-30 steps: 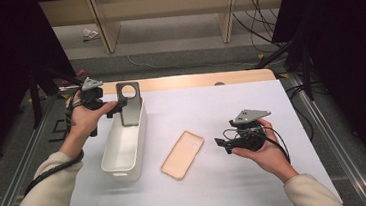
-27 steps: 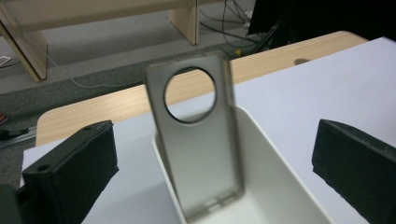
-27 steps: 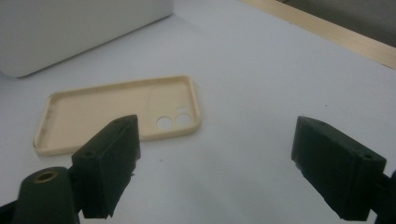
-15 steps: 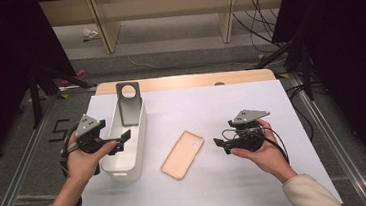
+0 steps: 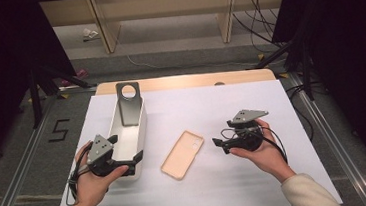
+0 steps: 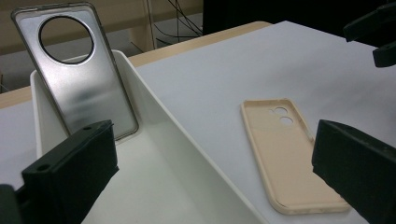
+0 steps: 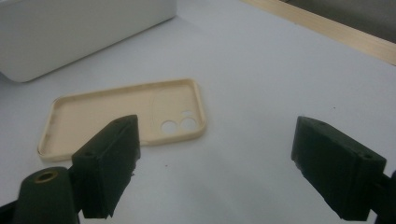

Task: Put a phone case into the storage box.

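Lining up on the beige phone case (image 5: 182,154) | left gripper (image 5: 126,160) and right gripper (image 5: 221,145) both wide, empty | next probably: right closes in, pinches its edge

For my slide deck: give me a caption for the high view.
Two open hand-held tools, left tool and right tool, flank a beige phone case beside a white bin.

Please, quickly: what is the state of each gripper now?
Left gripper: open, holding nothing.
Right gripper: open, holding nothing.
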A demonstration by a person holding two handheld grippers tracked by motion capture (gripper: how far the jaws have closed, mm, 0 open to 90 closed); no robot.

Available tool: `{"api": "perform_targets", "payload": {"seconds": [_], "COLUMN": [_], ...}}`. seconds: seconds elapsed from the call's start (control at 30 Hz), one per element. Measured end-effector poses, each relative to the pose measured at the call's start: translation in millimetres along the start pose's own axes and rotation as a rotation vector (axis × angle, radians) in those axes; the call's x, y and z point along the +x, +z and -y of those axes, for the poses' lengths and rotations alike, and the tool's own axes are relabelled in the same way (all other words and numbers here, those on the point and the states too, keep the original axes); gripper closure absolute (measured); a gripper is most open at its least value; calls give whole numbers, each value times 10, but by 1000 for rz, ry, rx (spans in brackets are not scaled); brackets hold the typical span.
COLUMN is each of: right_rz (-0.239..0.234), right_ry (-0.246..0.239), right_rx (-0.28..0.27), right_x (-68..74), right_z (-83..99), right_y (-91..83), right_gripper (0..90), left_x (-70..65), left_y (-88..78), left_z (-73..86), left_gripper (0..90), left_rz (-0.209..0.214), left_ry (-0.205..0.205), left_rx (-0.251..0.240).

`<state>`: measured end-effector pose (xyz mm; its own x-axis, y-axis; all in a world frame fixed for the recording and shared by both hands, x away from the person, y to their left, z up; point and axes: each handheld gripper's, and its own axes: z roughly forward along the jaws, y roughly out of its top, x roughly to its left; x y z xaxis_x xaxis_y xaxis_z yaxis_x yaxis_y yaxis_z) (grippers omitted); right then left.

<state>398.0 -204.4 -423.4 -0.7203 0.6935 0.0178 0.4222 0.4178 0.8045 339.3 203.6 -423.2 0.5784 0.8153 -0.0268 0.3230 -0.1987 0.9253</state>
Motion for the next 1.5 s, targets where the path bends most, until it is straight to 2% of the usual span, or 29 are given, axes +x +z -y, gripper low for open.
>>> {"api": "perform_targets", "payload": {"seconds": [0.4,0.7,0.73,0.8,0.93,1.07,1.13,1.2,1.33,1.4,1.5], "right_rz": [3,-18,-47,-49,-87,-121,-145,-175,-200,-206,-227], "right_ry": [12,8,-1,-4,-28,-42,-56,-49,-69,-75,-91], "right_rx": [-3,1,11,20,46,67,98,126,193,209,259], "right_x": [-28,76,134,186,315,460,544,610,752,773,850], "right_z": [-1,-48,-65,-79,-94,-125,-151,-161,-174,-176,-166], "right_y": [11,76,114,153,254,351,430,513,698,737,847], "right_gripper": [163,163,186,271,420,704,794,849,900,900,900], "left_x": [11,10,10,17,18,12,12,15,20,22,26], "left_y": [12,26,29,35,29,29,31,28,29,32,36], "left_z": [12,17,15,11,9,1,7,10,6,8,16], "left_gripper": [0,0,0,1,3,6,7,7,8,9,9], "left_rz": [2,10,10,13,7,9,9,8,8,10,10], "left_ry": [-2,-12,-12,-20,-21,-16,-17,-21,-20,-19,-20], "left_rx": [4,8,10,10,10,6,9,11,10,11,14]}}
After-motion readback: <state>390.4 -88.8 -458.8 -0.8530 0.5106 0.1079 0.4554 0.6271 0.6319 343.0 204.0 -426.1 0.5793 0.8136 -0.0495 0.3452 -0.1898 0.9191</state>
